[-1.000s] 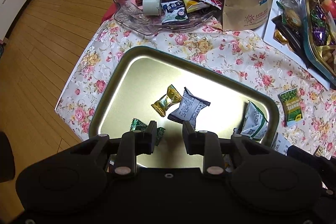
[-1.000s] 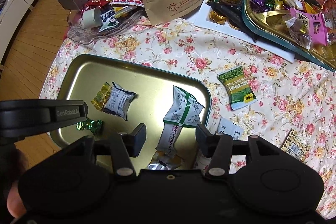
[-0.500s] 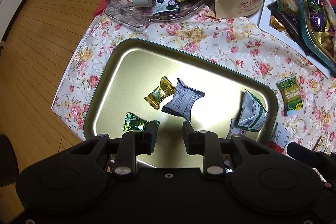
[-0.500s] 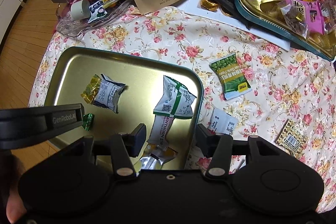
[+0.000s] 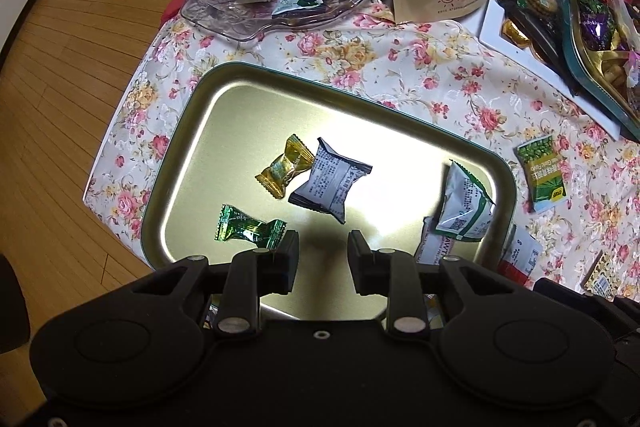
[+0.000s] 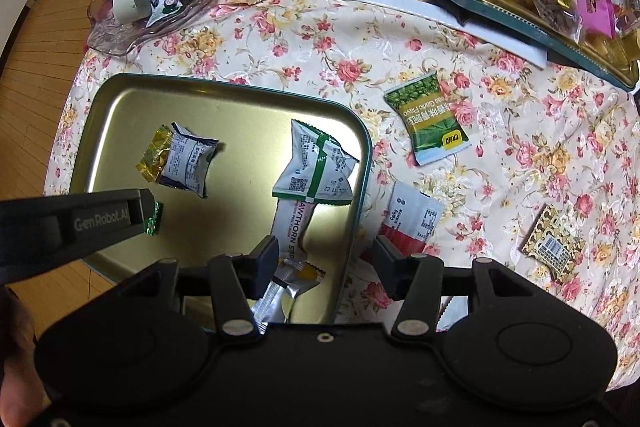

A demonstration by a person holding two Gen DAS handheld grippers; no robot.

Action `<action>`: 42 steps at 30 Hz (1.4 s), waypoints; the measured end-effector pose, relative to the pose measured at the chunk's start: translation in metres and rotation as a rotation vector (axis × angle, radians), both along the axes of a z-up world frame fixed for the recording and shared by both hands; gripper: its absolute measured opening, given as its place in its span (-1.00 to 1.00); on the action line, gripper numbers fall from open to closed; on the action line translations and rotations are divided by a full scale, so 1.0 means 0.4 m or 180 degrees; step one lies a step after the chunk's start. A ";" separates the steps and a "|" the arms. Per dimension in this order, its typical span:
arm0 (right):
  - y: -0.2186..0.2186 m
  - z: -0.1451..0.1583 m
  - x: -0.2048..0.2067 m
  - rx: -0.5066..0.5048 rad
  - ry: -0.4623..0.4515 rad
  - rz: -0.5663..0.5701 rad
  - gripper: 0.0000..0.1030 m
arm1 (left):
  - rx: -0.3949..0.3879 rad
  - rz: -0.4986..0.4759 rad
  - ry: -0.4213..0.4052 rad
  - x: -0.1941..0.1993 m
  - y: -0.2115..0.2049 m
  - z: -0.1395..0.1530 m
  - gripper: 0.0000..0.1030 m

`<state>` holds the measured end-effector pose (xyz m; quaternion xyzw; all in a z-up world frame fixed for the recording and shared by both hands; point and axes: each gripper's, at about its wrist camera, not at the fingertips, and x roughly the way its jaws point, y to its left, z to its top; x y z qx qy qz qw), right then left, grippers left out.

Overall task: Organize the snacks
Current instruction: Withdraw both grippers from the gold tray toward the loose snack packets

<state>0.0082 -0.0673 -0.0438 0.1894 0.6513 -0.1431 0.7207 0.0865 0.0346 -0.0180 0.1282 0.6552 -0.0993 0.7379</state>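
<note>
I count two wrapped candies and two packets plainly on my tray [image 5: 188, 131], one green candy [image 5: 250, 229] nearest. Left gripper [image 5: 323, 253] and right gripper [image 6: 326, 261] both hang apart, gripping nothing; three packets lie on the counter [image 6: 304, 39].

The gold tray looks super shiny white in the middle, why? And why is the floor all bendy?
Left wrist view: a light glares off the gold tray, washing its middle out white around the gray snack packet. Right wrist view: the same tray shows no glare, just dull gold. Both views: the fisheye lens curves the wooden floor boards at the edges.
</note>
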 end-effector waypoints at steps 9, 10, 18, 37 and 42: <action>-0.024 -0.008 -0.014 0.0003 0.0056 -0.0055 0.07 | 0.0004 -0.0081 0.0022 -0.013 -0.032 -0.003 -0.27; -0.027 -0.009 -0.016 0.0004 0.0060 -0.0062 0.07 | 0.0005 -0.0092 0.0023 -0.014 -0.036 -0.004 -0.27; -0.066 -0.015 -0.039 -0.0005 0.0096 -0.0167 0.07 | 0.0009 -0.0169 0.0035 -0.028 -0.072 -0.006 -0.27; -0.215 -0.028 -0.134 0.0023 0.0181 -0.0568 0.07 | 0.0006 -0.0457 0.0073 -0.097 -0.195 -0.016 -0.27; -0.279 -0.031 -0.176 0.0034 0.0208 -0.0768 0.07 | -0.0011 -0.0524 0.0102 -0.113 -0.230 -0.019 -0.27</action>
